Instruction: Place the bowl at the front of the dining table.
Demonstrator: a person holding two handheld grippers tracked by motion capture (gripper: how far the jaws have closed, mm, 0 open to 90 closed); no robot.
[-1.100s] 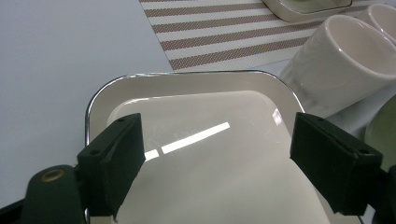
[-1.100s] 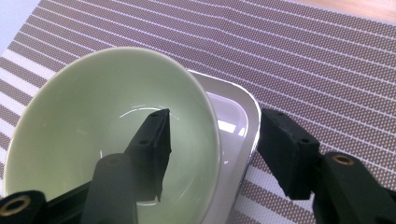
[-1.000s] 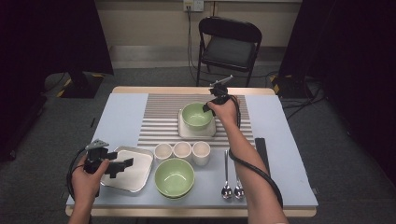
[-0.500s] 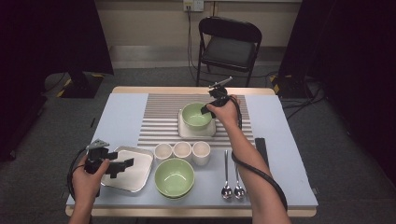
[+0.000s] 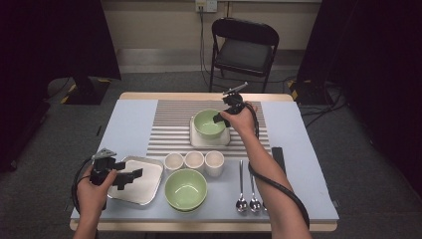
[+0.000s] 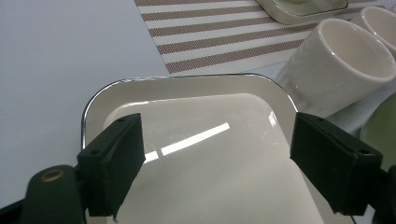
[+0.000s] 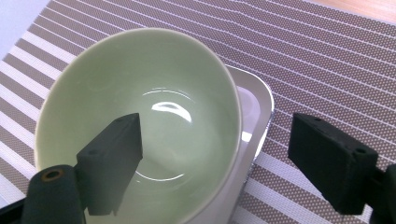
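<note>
Green bowl [image 7: 140,126] | rim between just-opened right gripper [image 7: 224,163] jaws | apparently untouched

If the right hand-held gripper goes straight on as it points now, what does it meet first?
Most likely the green bowl on its square plate; the open jaws straddle the bowl's rim.

Pale green bowl [image 7: 140,126], brown-striped mat [image 7: 327,60]

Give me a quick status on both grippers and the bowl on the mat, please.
Right gripper jaws just opening, astride bowl rim, pads clear. Bowl sits on its plate. Left gripper open over near plate, holding nothing. Nothing in the way.
</note>
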